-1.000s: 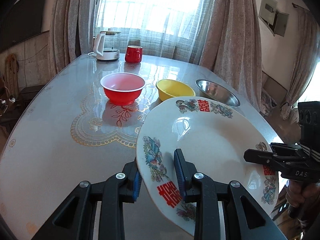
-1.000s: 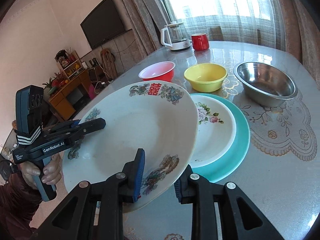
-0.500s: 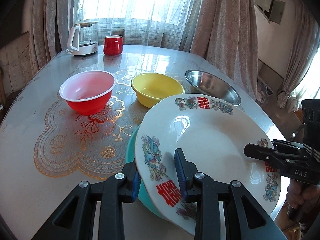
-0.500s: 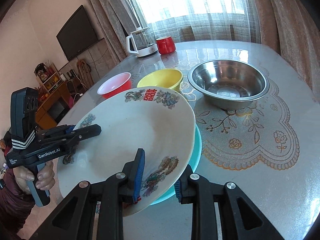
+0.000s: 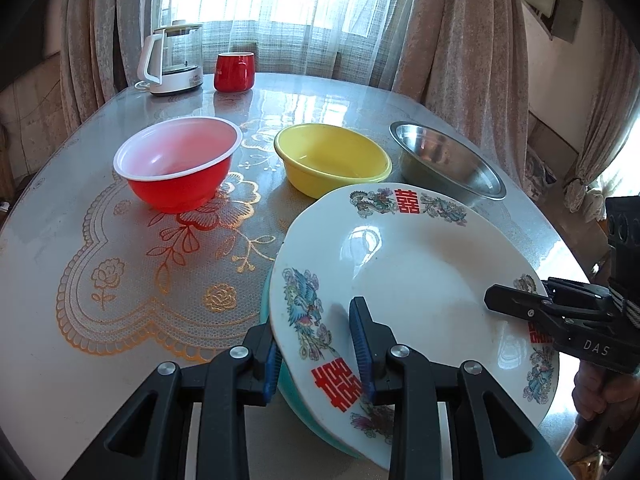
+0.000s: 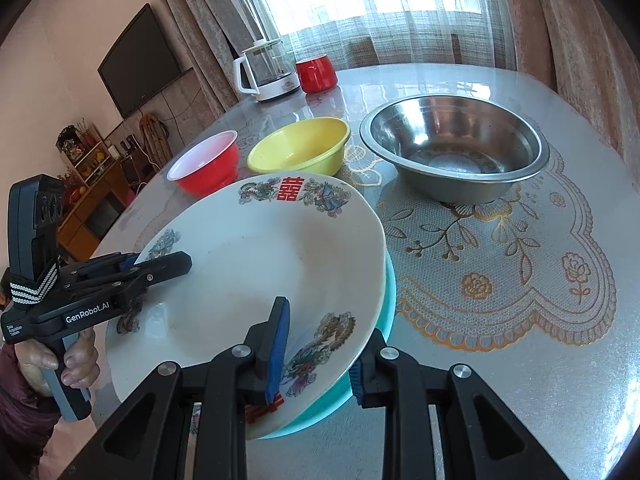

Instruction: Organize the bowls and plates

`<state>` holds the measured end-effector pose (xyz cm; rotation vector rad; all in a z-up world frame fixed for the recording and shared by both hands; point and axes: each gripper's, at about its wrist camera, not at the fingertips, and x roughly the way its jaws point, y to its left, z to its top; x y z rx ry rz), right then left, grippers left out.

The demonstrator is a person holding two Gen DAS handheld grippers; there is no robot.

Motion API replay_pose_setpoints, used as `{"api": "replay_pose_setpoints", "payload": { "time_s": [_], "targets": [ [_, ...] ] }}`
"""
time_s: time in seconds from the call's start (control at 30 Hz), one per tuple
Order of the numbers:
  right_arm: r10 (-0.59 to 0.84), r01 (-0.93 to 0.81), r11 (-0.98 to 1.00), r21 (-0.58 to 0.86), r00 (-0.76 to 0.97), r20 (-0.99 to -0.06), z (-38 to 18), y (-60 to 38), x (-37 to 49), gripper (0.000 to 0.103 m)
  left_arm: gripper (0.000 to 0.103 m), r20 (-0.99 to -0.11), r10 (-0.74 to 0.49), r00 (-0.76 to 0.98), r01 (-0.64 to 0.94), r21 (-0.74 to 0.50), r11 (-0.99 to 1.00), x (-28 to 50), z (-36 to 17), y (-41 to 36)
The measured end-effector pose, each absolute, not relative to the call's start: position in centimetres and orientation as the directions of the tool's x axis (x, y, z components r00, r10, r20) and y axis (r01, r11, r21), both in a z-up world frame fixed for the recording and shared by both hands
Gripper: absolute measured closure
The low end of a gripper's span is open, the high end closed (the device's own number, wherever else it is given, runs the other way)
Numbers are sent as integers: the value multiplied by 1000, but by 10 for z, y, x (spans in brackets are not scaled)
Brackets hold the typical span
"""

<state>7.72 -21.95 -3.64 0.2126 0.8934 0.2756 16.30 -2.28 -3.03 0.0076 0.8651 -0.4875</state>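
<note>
A large white plate [image 5: 416, 272] with red characters and bird patterns is held by both grippers, over a teal plate [image 5: 292, 392] on the table. My left gripper [image 5: 318, 350] is shut on the white plate's near rim. My right gripper [image 6: 318, 354] is shut on its opposite rim; the plate also shows in the right wrist view [image 6: 256, 276], with the teal plate [image 6: 386, 308] peeking out beneath. The right gripper shows in the left view [image 5: 520, 304], the left gripper in the right view [image 6: 160, 262]. A red bowl [image 5: 178, 164], a yellow bowl [image 5: 332, 160] and a steel bowl [image 5: 444, 160] stand behind.
A glass kettle [image 5: 172, 60] and a red mug [image 5: 234, 72] stand at the table's far end by the curtains. A gold-patterned mat [image 5: 160, 272] lies under the glass table top. The table edge [image 5: 560, 240] runs close on the right.
Both grippers have carried the white plate to the right and down over the teal plate, which it now covers. The small flowered plate seen a second ago is hidden beneath.
</note>
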Motion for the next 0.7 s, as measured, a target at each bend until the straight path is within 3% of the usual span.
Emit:
{"api": "replay_pose_setpoints", "payload": {
  "time_s": [0.7],
  "targets": [
    [308,-116,947,299,588,-748,-41,-218,82,76,70,-742,-356,568,372,-155,915,161,-28,-25]
  ]
}}
